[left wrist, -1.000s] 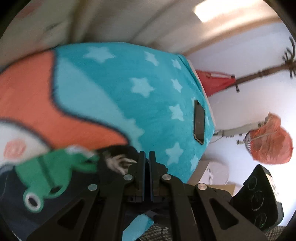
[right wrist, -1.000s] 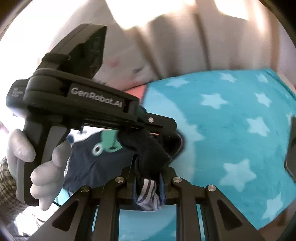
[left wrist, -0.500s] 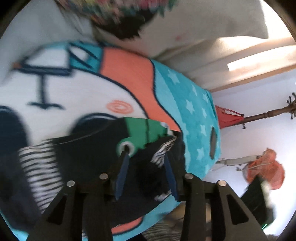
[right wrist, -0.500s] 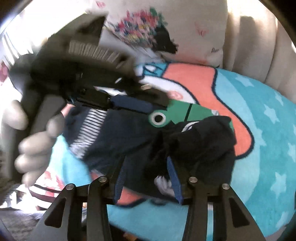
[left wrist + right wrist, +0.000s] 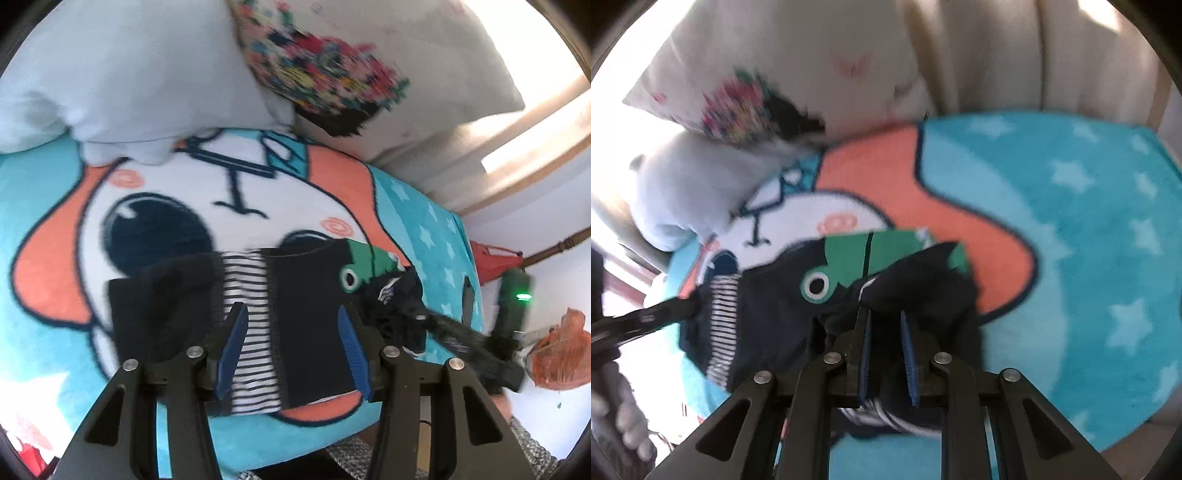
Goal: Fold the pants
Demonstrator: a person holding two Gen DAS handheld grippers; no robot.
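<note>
Small dark navy pants (image 5: 303, 314) with a striped white band and a green frog patch (image 5: 354, 266) lie on a cartoon-print blanket (image 5: 166, 192). My left gripper (image 5: 291, 347) is open above the pants' middle, holding nothing. In the right wrist view the pants (image 5: 768, 306) lie partly bunched, and my right gripper (image 5: 886, 354) is open, its jaws on either side of a raised dark fold at the near end. The right gripper also shows in the left wrist view (image 5: 461, 339), at the pants' right end.
The blanket (image 5: 1089, 240) is turquoise with white stars and an orange-and-white face. A white pillow (image 5: 110, 74) and a floral pillow (image 5: 325, 74) lie at the back. An orange bag (image 5: 561, 354) and a wooden coat rack (image 5: 554, 247) stand by the wall at right.
Both grippers let go of the pants and opened. The pants dropped onto the blanket and now lie spread out. Both grippers drew back and tilted down over them.
</note>
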